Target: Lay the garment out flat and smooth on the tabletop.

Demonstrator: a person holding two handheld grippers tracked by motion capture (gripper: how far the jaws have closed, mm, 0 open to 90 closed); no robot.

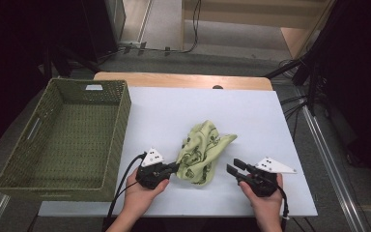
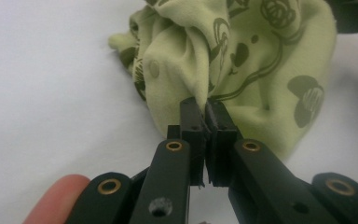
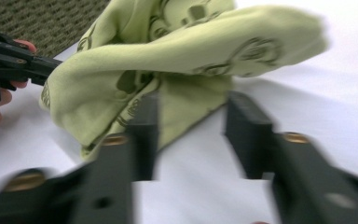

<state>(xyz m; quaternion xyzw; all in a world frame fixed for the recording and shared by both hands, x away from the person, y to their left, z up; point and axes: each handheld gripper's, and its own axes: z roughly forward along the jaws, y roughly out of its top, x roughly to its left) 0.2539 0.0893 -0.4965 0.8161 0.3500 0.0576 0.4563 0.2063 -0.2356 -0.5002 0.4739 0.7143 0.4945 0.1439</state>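
I have the left tongs (image 2: 204,109) pressed together on a fold of the green patterned cloth (image 1: 204,151), pinching its near-left edge; in the left gripper view the fabric bunches upward right out of the tips. I read that grip as an anchor: with one edge held, the crumpled heap can be pulled open or lifted as a whole.

My right tongs (image 1: 233,166) stand spread, just to the right of the cloth and not touching it. In the right gripper view the tips (image 3: 191,135) frame the cloth's lower hem with white table between them, and nothing is caught there. They look lined up to take a second hold on the opposite side, so the cloth could be stretched between both hands.

The cloth lies rumpled on the white table (image 1: 251,116), toward the near edge, between my two hands. The woven green basket (image 1: 38,140) sits to the left of the cloth, overhanging the table's left side, close enough to serve as a likely drop-off, though that is my guess.

Beyond the cloth, the table's wooden far edge (image 1: 183,79) shows past the white covering. Farther back is grey floor with cables (image 1: 193,34) and dark stands on either side.
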